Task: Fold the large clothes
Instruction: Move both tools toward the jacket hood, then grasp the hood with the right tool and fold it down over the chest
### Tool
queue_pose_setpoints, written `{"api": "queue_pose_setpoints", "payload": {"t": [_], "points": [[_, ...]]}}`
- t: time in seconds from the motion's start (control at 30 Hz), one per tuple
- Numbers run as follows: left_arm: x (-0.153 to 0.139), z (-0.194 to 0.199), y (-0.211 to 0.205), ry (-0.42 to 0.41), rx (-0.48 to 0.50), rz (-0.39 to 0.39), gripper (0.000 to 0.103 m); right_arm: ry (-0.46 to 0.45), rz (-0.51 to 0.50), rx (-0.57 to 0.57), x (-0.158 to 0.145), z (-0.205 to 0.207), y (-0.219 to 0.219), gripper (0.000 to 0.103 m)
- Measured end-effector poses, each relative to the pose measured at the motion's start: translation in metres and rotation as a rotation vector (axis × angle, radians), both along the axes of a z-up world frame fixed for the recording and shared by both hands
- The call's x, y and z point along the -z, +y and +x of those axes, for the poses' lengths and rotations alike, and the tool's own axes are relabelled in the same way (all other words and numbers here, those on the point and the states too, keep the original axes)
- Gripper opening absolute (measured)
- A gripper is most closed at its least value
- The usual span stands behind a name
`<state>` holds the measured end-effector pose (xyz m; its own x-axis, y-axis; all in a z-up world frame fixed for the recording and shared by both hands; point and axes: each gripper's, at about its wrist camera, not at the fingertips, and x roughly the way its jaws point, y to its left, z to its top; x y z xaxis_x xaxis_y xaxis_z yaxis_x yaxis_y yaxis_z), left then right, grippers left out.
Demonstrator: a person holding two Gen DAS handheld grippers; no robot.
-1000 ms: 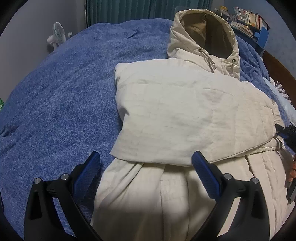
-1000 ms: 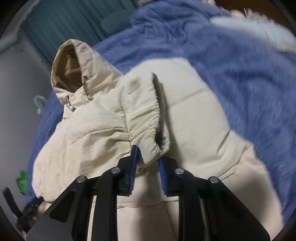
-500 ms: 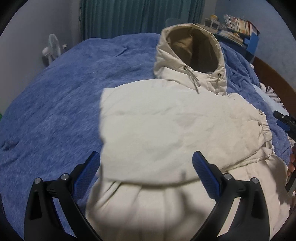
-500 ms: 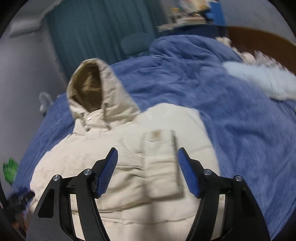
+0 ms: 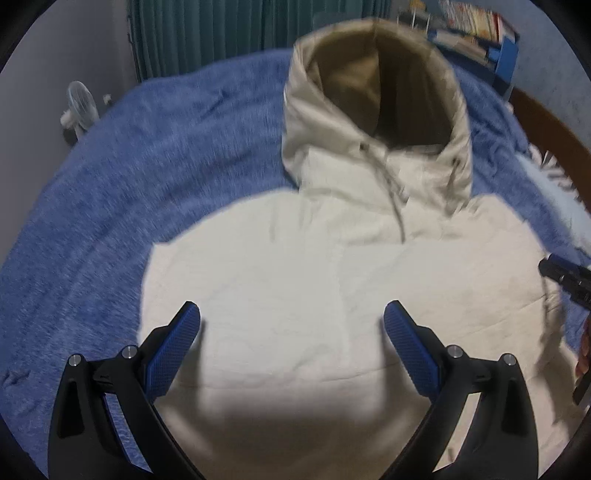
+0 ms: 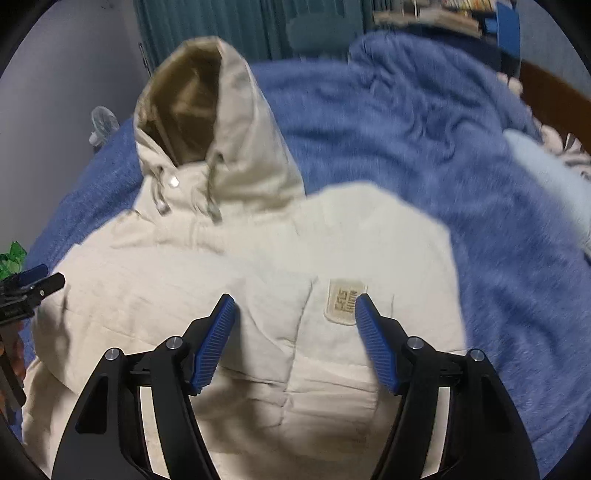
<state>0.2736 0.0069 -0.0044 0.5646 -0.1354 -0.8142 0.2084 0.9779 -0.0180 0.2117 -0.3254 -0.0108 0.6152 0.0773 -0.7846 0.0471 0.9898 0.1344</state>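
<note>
Both grippers, left gripper and right gripper, hover agape, empty, above the cream jacket, hood pointing away lengthwise; its patch lettering is blurred.

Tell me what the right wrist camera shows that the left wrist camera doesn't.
Only the right wrist view shows the sewn label on the folded sleeve, a snap button below the hood, and something green at the left edge. Only the left wrist view shows the fan clearly; in the right view it is a blur. Both show the cream jacket lying on the blue blanket, its hood standing open, the teal curtain, and both hand-held grippers open and empty: left hand-held gripper, right hand-held gripper.
</note>
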Motion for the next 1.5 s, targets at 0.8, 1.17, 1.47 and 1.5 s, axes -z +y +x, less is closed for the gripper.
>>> {"api": "queue_pose_setpoints", "payload": {"t": [0.8,1.17,1.47,1.5], "points": [[-0.058,0.005,0.007,-0.113,0.086,-0.019,0.096,-0.117,-0.122,-0.06,-0.063,0.052,0.033,0.075],[-0.057,0.076,0.005,-0.12,0.04,0.004,0.096,-0.155,-0.135,0.027,-0.063,0.184,0.056,0.075],[-0.039,0.095,-0.004,-0.141,0.07,-0.02,0.095,-0.226,-0.099,-0.037,-0.054,0.169,0.044,0.008],[-0.04,0.095,-0.004,-0.155,0.071,-0.039,0.094,-0.247,-0.077,-0.051,-0.057,0.157,0.042,0.008]]}}
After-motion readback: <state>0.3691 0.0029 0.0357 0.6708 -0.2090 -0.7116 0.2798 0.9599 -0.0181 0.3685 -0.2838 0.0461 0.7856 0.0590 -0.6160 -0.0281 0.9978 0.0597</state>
